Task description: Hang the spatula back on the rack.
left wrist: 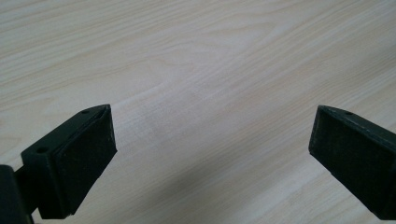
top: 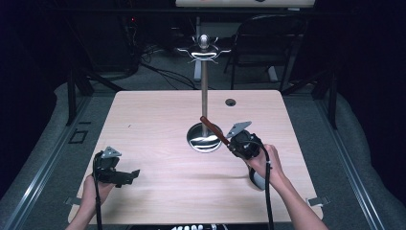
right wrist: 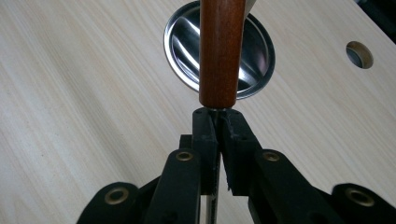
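High view: right claw (top: 233,143) clenched on a utensil w/ reddish-brown wooden handle (top: 214,130); long axis slants up-left, over the hanger stand's steel base (top: 203,142). Left claw (top: 131,174) released, low over tabletop (top: 158,115).
Left gripper view: jaws wide, bare tabletop (left wrist: 196,70) betw.
Right gripper view: handle (right wrist: 222,51) points away; thin metal shank (right wrist: 211,205) pinched.

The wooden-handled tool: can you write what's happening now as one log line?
right tongs: shut on wooden-handled tool, near stand's steel base | left tongs: open, nothing between them, over table

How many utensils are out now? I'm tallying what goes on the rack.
1: a wooden-handled utensil, clamped in the right gripper beside the rack's round base. Its working end is hidden, and the hooks look bare.
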